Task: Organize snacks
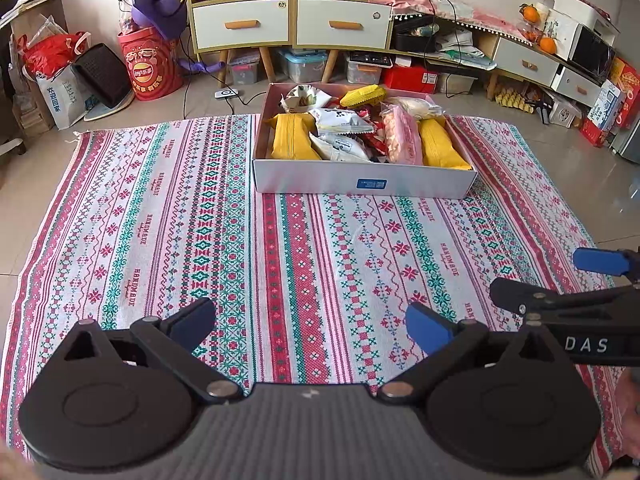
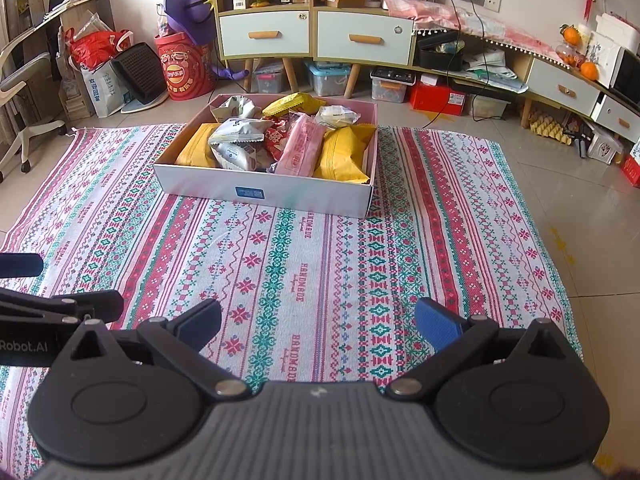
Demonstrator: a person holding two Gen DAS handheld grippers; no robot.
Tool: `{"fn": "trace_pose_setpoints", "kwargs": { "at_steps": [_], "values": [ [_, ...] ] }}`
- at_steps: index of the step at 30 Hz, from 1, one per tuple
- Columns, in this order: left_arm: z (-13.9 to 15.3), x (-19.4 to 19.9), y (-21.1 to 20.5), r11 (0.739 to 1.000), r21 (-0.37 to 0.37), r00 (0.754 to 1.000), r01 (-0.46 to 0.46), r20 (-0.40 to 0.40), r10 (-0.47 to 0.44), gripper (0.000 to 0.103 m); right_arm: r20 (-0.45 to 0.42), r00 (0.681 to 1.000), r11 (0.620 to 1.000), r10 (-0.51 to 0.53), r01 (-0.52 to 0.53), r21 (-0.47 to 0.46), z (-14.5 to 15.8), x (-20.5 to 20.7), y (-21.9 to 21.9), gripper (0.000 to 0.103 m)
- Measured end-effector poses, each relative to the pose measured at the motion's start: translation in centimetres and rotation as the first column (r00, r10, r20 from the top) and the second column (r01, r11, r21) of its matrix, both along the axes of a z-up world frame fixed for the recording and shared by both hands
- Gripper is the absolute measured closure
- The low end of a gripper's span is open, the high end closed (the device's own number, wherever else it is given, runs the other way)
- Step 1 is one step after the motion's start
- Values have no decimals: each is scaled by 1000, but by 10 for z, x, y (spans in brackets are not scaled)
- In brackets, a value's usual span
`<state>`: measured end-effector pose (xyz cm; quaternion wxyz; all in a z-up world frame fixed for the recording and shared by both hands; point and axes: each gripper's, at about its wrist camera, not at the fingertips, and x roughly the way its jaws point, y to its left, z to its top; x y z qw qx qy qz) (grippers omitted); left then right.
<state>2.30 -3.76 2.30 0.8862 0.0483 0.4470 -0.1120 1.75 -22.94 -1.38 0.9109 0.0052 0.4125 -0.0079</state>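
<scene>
A white cardboard box (image 1: 320, 178) sits on the far part of a patterned cloth (image 1: 160, 220). It holds several snack packs: yellow packs (image 1: 292, 138), white packs (image 1: 340, 120) and a pink pack (image 1: 402, 136). The box also shows in the right wrist view (image 2: 200, 186) with the same snacks (image 2: 300, 148). My left gripper (image 1: 316, 320) is open and empty, low over the near part of the cloth. My right gripper (image 2: 320, 324) is open and empty, beside the left one; it shows at the right edge of the left wrist view (image 1: 568, 280).
Behind the cloth stand white drawer cabinets (image 1: 292, 20) on wooden legs, a red Lay's tub (image 1: 150, 64), bags (image 1: 60, 80) at the left and storage bins (image 1: 304, 66) under the cabinets. A low shelf (image 1: 540, 60) with clutter runs along the right. Tiled floor surrounds the cloth.
</scene>
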Motion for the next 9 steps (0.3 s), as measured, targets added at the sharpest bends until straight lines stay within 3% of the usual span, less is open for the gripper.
{"fn": "trace_pose_setpoints", "kwargs": {
  "at_steps": [9],
  "values": [
    [0, 1, 1, 1000, -3, 1000, -1, -9, 1, 0, -1, 1000, 1000, -1, 1, 0, 0, 0, 1, 0]
  ]
}}
